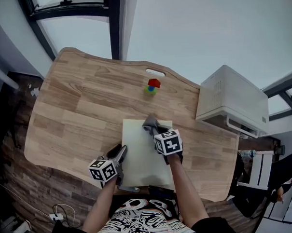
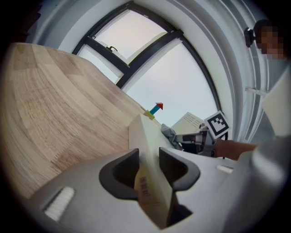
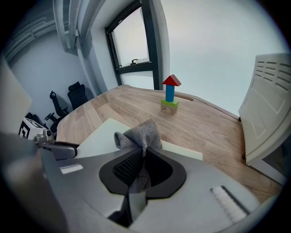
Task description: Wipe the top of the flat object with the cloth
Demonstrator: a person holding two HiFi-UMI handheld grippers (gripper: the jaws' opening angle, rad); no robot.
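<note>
We've got both forearms reaching in from 6 o'clock in the head view, the left one angling toward 1 o'clock and the right one toward 11, so the two tools close in on the flat object [image 1: 140,155]. That pale cream board lies flat on the wooden table [image 1: 73,112], at the table's near edge, right in front of the person. The left gripper [image 2: 148,170] comes at the board's 9 o'clock side, marker cube turned up, and in the left gripper view its jaws are pinching the board's edge, one above and one below. The right gripper [image 3: 138,166] is stretched further out, wrist straight, toward the board's far end, and its jaws are pressed together on the cloth [image 3: 138,134], a grey knitted wad that bunches up past the tips. We see the cloth at the board's 12 o'clock edge; it seems to rest on the top surface, though we can't be sure it truly touches. Beyond it at 12 o'clock, well apart, stands a small block tower [image 1: 153,86], red on blue on green. Over at 3 o'clock sits a white box [image 1: 229,98] at the table's edge.
</note>
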